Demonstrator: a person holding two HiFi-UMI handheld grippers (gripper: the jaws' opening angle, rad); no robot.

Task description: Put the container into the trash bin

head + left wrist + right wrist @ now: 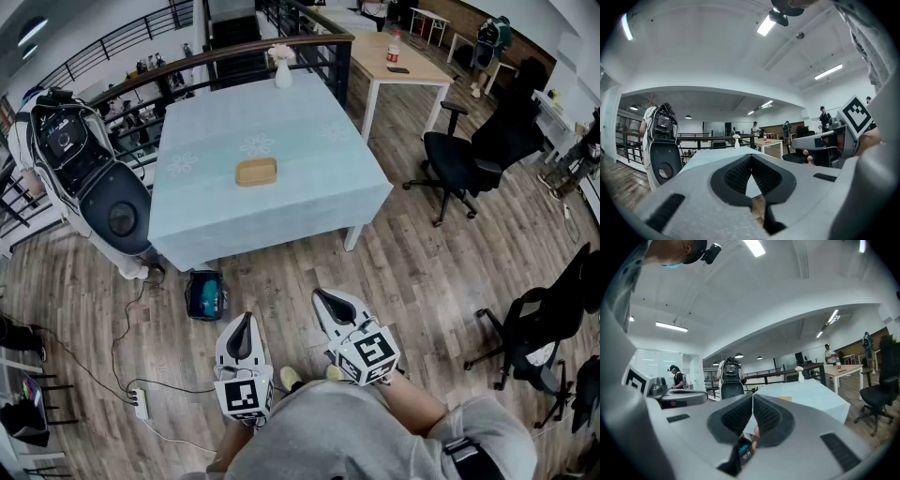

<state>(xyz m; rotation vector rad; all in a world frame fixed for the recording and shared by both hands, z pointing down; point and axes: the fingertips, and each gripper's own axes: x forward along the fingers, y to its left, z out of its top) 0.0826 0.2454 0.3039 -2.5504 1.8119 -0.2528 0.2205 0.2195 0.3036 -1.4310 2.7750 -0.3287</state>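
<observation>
The person is holding both grippers low and close in front of the torso, side by side and slightly apart, with the tips pointing forward. The left gripper [246, 322] is pressing its jaws together, tip against tip. The right gripper [323, 300] is doing likewise, while angling a little toward the left one. The right forearm [417, 405], in a grey sleeve, is reaching forward from the body behind its gripper.
</observation>
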